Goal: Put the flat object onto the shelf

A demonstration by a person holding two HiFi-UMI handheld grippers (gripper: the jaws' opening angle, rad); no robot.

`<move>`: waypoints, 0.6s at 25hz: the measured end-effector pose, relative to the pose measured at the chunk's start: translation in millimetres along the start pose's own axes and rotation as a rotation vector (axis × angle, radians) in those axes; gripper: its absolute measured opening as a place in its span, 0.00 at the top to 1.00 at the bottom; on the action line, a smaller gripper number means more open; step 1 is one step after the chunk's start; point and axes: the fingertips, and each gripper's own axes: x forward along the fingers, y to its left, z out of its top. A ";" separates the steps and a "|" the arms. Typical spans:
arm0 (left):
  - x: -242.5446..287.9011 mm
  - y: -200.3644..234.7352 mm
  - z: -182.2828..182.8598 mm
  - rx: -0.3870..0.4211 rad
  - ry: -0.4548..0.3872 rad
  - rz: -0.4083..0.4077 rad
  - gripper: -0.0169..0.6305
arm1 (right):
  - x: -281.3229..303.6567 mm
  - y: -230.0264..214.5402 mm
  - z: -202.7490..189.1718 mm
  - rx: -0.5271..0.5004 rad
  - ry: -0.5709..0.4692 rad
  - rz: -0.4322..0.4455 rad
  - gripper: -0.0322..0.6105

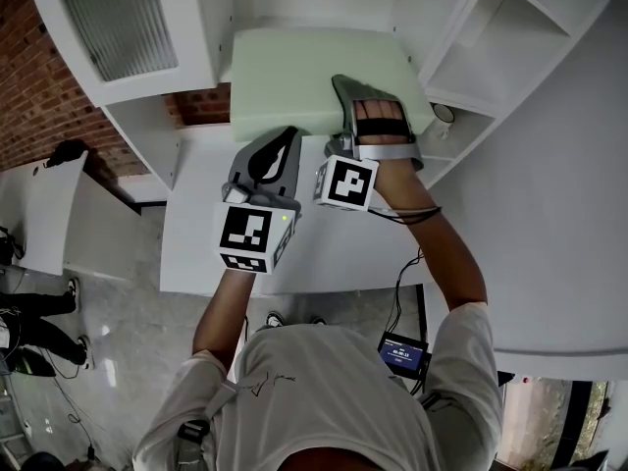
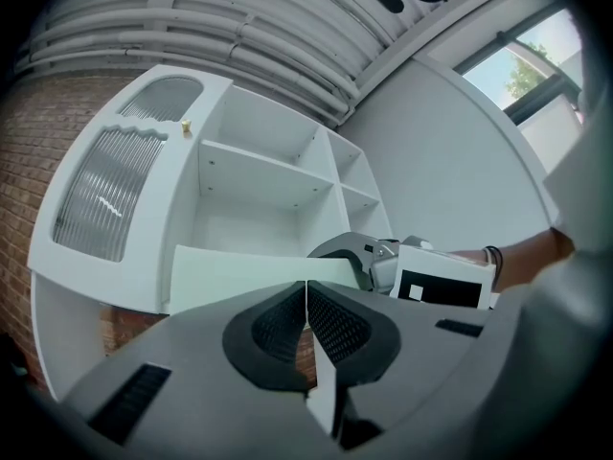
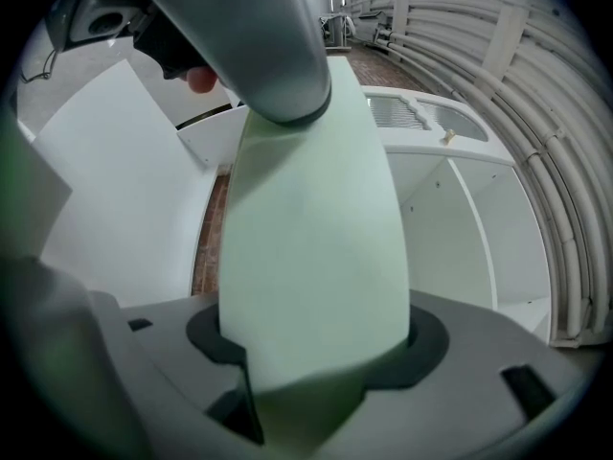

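Flat object [image 1: 314, 72], a pale green panel, is held in the air at the centre of the head view, carried by both claws over the white bench [image 1: 324, 248]. The left claw [image 2: 306, 324] is clamped on the panel's near edge, which shows edge-on as a thin strip between the ribbed pads at the bottom centre of the left gripper view. The right claw [image 3: 321, 353] grips the panel's right side, and the broad green face fills the middle of the right gripper view. Past the panel's far edge stands the white shelf unit [image 2: 259, 175], whose open-fronted compartments fill the centre and upper right of the left gripper view. A ribbed-glass door [image 2: 105, 199] hangs open at the left. A brick wall [image 1: 29, 86] shows at the far left.
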 end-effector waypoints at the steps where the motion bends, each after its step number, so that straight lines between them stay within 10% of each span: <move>1: 1.7 2.1 0.8 -0.003 -0.004 0.008 0.95 | 1.3 -2.4 1.1 -0.004 -0.009 -0.013 0.51; 15: 13.3 14.9 0.2 0.007 0.008 0.058 0.95 | -9.5 -6.5 16.3 -0.087 -0.235 -0.123 0.50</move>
